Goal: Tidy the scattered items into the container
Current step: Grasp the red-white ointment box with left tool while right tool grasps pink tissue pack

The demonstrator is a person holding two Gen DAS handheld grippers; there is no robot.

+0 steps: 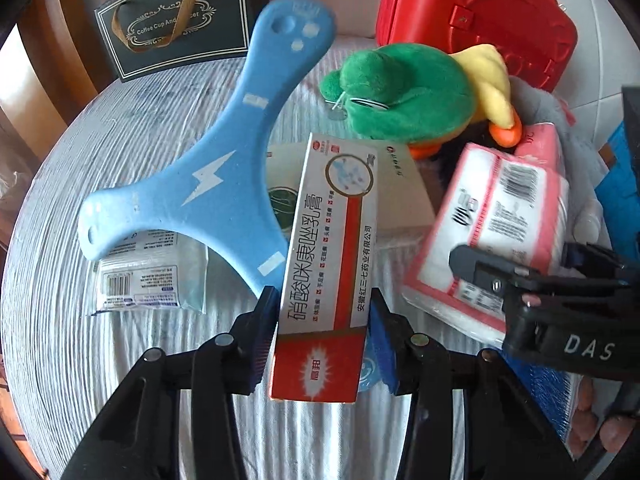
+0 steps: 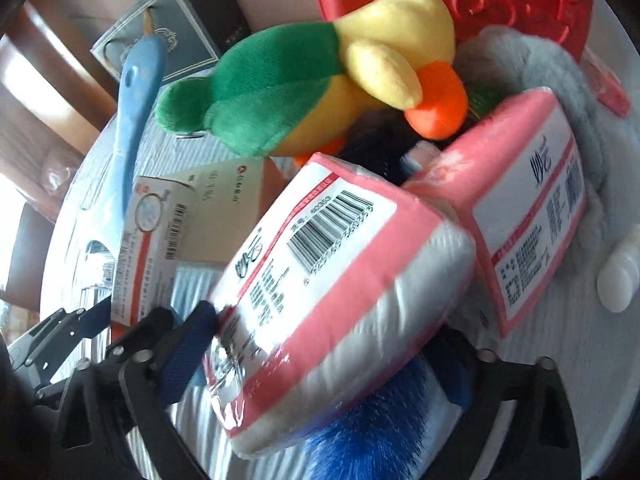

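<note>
Two grippers are both clamped on items above a round table (image 1: 60,240) covered in pale ribbed cloth. Your left gripper (image 1: 324,320) pinches a red-and-white ointment box (image 1: 328,260) between its pads; the box bears large Chinese characters reading 硝酸咪康唑乳膏 and, in smaller print, 安徽红三七药业有限公司. Your right gripper (image 2: 320,344) squeezes a pink-and-white tissue pack (image 2: 332,280) showing a barcode and small illegible print. A second tissue pack (image 2: 528,208) lies just beside it. A blue three-armed foam boomerang (image 1: 192,176) with a white lightning bolt rests partly over a clear sachet (image 1: 152,276). Behind sit a green-and-yellow plush duck (image 1: 412,96), a red case (image 1: 480,12), and a dark gift bag (image 1: 176,24) printed "Coffee Cup And", the rest hidden.
</note>
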